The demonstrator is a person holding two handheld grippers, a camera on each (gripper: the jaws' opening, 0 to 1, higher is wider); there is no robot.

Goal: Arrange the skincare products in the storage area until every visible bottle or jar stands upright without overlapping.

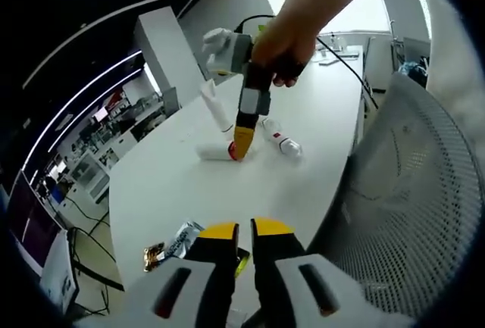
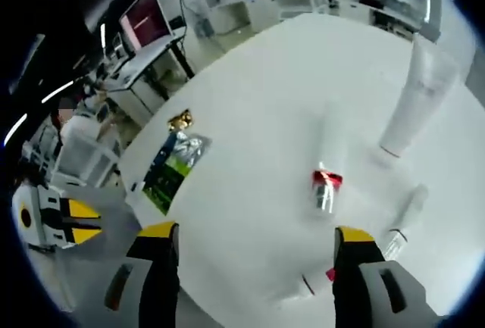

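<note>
Two bottles lie flat on counter (image 2: 250,78): right claw (image 2: 254,248), jaws wide apart, hovers over red-capped bottle (image 2: 324,188) just ahead between them, so lower squarely and grip mid-body; left claw (image 1: 244,231) nearly together, well back.

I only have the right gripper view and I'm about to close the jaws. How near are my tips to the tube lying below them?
Observer: In the left gripper view, the right gripper points steeply down, its tips at the red cap of the lying tube on the white table. I cannot tell whether they touch.
Operator: What is the left gripper doing?
Observer: The left gripper hangs near the table's edge by the snack packets, jaws almost together, nothing between them.
Operator: Anything beside the table?
Observer: A mesh chair stands close against the table's side.
</note>
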